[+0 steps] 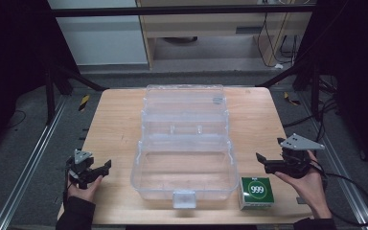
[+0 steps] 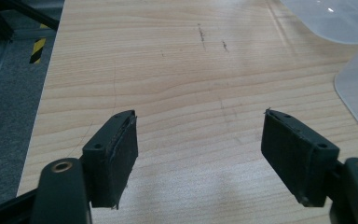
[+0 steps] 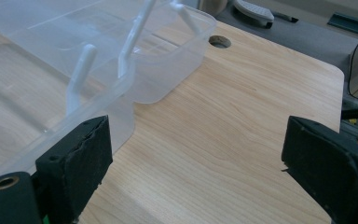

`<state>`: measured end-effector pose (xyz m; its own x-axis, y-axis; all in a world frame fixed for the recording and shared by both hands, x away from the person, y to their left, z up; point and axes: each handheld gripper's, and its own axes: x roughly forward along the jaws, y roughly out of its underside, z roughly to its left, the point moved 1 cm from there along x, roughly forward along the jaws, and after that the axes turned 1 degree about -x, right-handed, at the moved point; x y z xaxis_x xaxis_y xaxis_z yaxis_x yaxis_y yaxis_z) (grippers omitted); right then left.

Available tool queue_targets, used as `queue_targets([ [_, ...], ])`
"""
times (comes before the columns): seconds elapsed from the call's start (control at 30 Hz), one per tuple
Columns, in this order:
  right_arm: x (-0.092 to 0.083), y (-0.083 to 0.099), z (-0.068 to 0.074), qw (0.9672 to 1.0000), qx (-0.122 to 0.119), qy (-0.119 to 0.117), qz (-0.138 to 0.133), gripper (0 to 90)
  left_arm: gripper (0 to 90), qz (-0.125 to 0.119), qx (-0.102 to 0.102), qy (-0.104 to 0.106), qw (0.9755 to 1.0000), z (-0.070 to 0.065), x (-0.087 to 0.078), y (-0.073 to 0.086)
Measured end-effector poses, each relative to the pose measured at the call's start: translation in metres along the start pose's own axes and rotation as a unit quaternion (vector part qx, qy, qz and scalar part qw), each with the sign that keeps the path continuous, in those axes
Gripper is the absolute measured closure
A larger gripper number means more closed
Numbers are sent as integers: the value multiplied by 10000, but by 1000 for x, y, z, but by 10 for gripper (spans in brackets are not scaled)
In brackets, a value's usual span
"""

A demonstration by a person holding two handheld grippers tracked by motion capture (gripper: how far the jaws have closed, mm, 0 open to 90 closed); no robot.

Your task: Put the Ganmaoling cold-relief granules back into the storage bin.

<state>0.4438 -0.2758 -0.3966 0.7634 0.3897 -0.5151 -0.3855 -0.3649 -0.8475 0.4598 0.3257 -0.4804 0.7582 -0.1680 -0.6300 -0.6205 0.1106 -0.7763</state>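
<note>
Clear plastic box [image 1: 184, 158] open at centre of the wooden bench [image 1: 115, 124], lid laid back toward 12 o'clock. Green carton [image 1: 256, 191] marked 999 at 4 o'clock of the box, just beside its front corner. Right hand-held gripper [image 1: 263, 162] above and just at 1 o'clock of the carton, jaws apart with nothing between. Left hand-held gripper [image 1: 103, 168] at 9 o'clock of the box, near the bench edge, jaws wide apart over bare wood.

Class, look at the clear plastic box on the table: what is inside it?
The clear plastic box holds nothing: through its walls only the wooden table shows. Its lid lies open behind; nothing is covered.
</note>
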Motion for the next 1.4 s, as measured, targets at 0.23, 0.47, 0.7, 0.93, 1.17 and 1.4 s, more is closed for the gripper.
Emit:
queue_targets([
  [0.23, -4, -11, 6, 9992, -332, -179, 121, 75, 245, 36, 72, 29, 10000, -1, 1, 0],
  [0.47, -8, -19, 15, 9949, -799, -467, 403, 59, 239, 91, 133, 45, 9999, -3, 2, 1],
  [0.7, -12, -26, 25, 9873, -1221, -713, 724, 45, 238, 114, 158, 52, 9998, -4, 3, 1],
  [0.93, -13, -30, 32, 9773, -1595, -945, 1024, 39, 237, 126, 173, 58, 9998, -4, 3, 1],
  [1.17, -13, -31, 40, 9614, -1968, -1277, 1436, 38, 235, 139, 204, 71, 9997, -4, 3, 1],
  [1.4, -11, -26, 47, 9461, -2161, -1539, 1857, 29, 232, 148, 234, 69, 9996, -5, 3, 1],
])
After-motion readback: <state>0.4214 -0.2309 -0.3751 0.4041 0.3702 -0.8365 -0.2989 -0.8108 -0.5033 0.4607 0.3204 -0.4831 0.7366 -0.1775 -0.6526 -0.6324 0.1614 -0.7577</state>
